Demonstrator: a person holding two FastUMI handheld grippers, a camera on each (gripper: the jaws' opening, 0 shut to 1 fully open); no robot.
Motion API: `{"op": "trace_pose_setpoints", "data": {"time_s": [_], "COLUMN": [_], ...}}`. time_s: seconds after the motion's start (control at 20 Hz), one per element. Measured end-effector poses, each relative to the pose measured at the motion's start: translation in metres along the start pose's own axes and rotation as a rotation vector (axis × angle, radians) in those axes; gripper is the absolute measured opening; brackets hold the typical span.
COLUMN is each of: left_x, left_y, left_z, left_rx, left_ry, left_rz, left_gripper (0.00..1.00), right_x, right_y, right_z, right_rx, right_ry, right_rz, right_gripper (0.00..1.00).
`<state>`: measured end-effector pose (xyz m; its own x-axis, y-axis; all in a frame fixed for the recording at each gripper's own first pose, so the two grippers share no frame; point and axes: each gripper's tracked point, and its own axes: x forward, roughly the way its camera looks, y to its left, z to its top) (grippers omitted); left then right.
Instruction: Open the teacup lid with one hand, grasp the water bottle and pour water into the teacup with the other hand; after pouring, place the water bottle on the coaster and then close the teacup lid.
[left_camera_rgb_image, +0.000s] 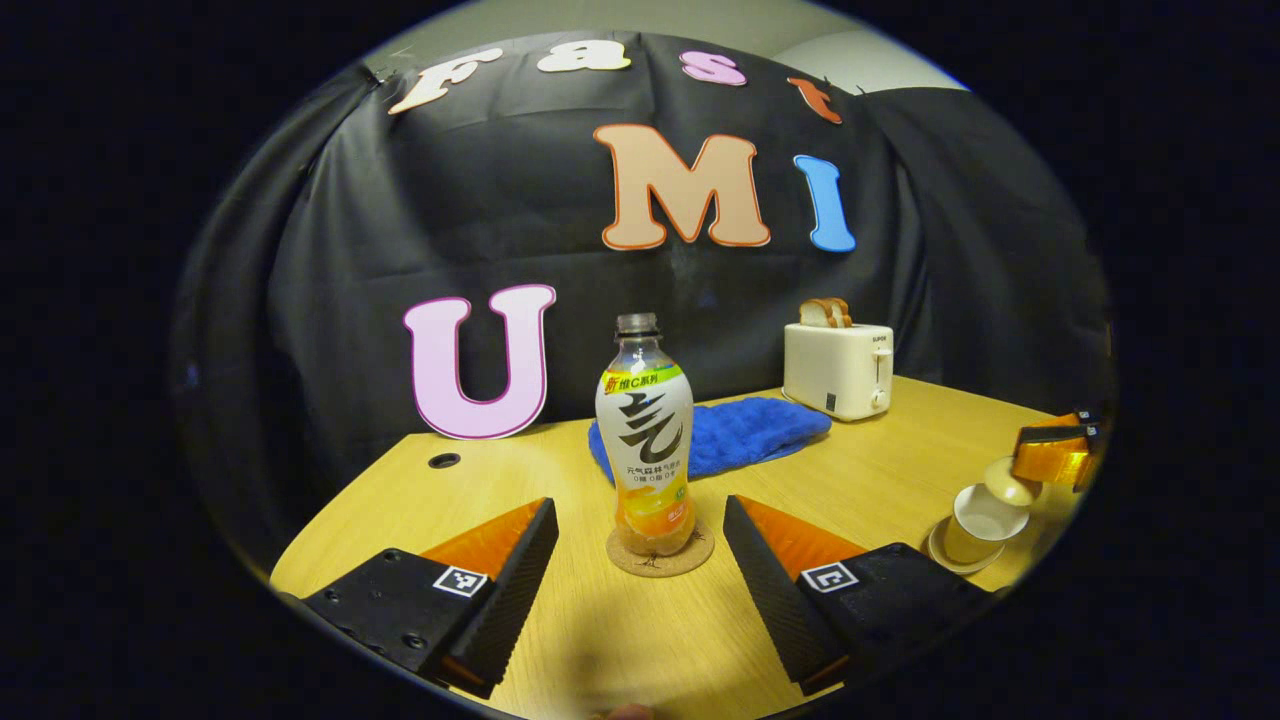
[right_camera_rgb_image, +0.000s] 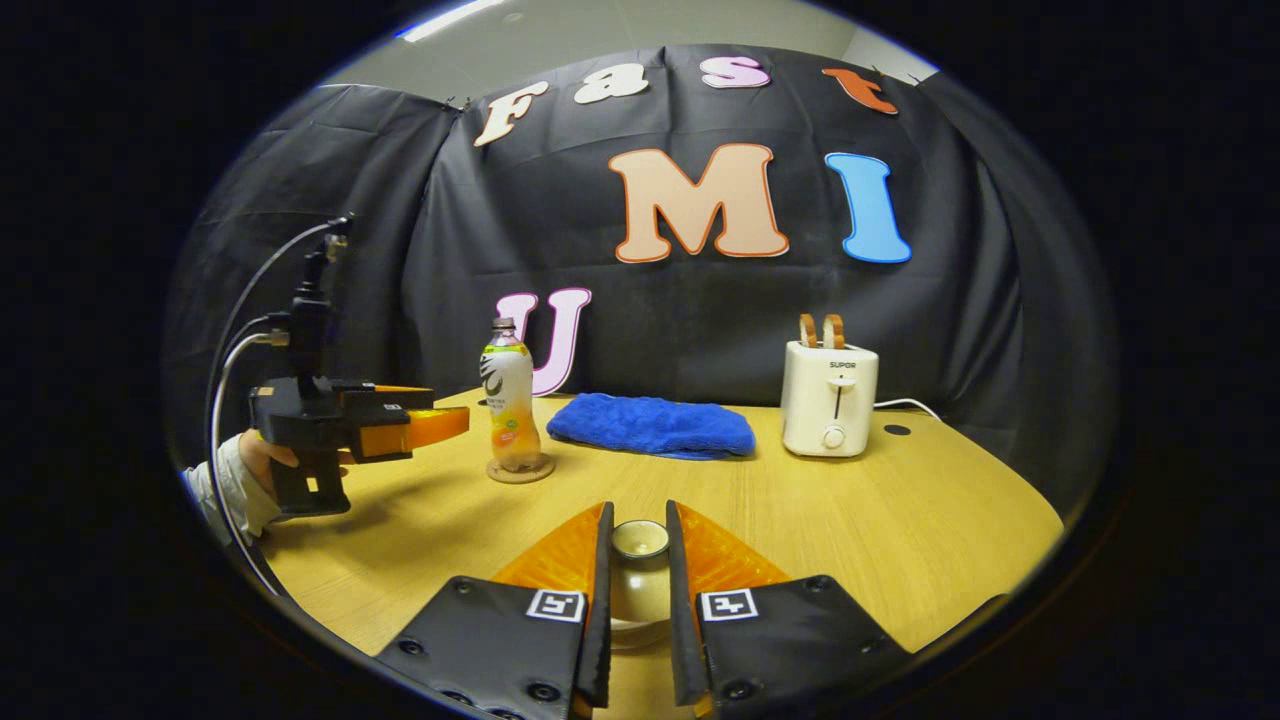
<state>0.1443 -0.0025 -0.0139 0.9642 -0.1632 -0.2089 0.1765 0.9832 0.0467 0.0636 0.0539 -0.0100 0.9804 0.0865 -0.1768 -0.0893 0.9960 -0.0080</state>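
My left gripper (right_camera_rgb_image: 440, 425) has a boxy black body topped by a slim mast trailing looped cables, my hand (right_camera_rgb_image: 262, 458) wears a pale cuffed sleeve (right_camera_rgb_image: 228, 490), and square coded tags (right_camera_rgb_image: 556, 604) mark screw-studded black mounts

In the left gripper view, a bare strip of table (left_camera_rgb_image: 640, 640) is left between the 2 spread fingers (left_camera_rgb_image: 520, 565), running towards 12 o'clock up to the water bottle (left_camera_rgb_image: 645, 440), which stands upright on the coaster (left_camera_rgb_image: 660, 558) and blocks that lane. Behind the bottle, at 1 o'clock, the way is closed by a blue cloth (left_camera_rgb_image: 745, 435), and further right by a toaster (left_camera_rgb_image: 838, 370). At 3 o'clock the teacup (left_camera_rgb_image: 982, 522) and the right gripper (left_camera_rgb_image: 1050, 455) crowd the table edge. Open wood is seen at 10 o'clock. In the right gripper view, the gap between bottle and toaster is filled low by the cloth alone.
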Motion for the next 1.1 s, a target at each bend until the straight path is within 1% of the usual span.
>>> {"op": "trace_pose_setpoints", "data": {"time_s": [0.15,0.2,0.25,0.35,0.4,0.45,0.5,0.55,0.6,0.7,0.8,0.85,0.9,0.95,1.1], "left_x": [-0.02,-0.026,-0.031,-0.037,-0.039,-0.041,-0.039,-0.039,-0.041,-0.043,-0.046,-0.048,-0.051,-0.054,-0.066], "left_y": [-0.009,-0.011,-0.013,-0.02,-0.022,-0.024,-0.017,-0.018,-0.02,-0.025,-0.029,-0.029,-0.032,-0.033,-0.034], "left_z": [0.012,0.014,0.014,0.015,0.014,0.012,0.004,0.001,-0.001,-0.005,-0.009,-0.011,-0.013,-0.014,-0.021], "left_rx": [-0.002,0.003,0.006,-0.003,-0.004,-0.002,0.001,0.002,0.0,-0.013,-0.022,-0.024,-0.024,-0.022,-0.022], "left_ry": [-0.046,-0.056,-0.06,-0.071,-0.072,-0.072,-0.069,-0.063,-0.061,-0.054,-0.048,-0.045,-0.043,-0.043,-0.044], "left_rz": [-0.003,-0.006,-0.006,-0.016,-0.019,-0.02,-0.019,-0.018,-0.019,-0.027,-0.027,-0.025,-0.025,-0.024,0.0], "left_gripper": [0.97,0.97,0.97,0.97,0.97,1.0,0.97,0.97,0.97,0.97,0.97,0.97,0.97,0.97,0.97], "right_x": [0.006,0.008,0.009,0.009,0.01,0.01,0.01,0.01,0.01,0.01,0.011,0.011,0.009,0.005,-0.004], "right_y": [0.007,0.009,0.01,0.009,0.009,0.009,0.01,0.011,0.011,0.011,0.01,0.009,0.009,0.01,0.004], "right_z": [-0.003,-0.006,-0.006,-0.012,-0.014,-0.015,-0.017,-0.018,-0.021,-0.021,-0.024,-0.023,-0.022,-0.014,0.006], "right_rx": [0.009,0.017,0.023,0.022,0.021,0.022,0.024,0.027,0.03,0.034,0.038,0.042,0.043,0.055,0.079], "right_ry": [-0.007,-0.004,-0.002,0.01,0.015,0.018,0.02,0.024,0.027,0.022,0.016,0.011,0.005,-0.025,-0.113], "right_rz": [0.015,0.022,0.025,0.021,0.02,0.021,0.021,0.023,0.024,0.025,0.022,0.022,0.017,0.023,0.007], "right_gripper": [0.26,0.29,0.28,0.28,0.28,0.26,0.26,0.26,0.28,0.26,0.31,0.31,0.34,0.36,0.83]}}
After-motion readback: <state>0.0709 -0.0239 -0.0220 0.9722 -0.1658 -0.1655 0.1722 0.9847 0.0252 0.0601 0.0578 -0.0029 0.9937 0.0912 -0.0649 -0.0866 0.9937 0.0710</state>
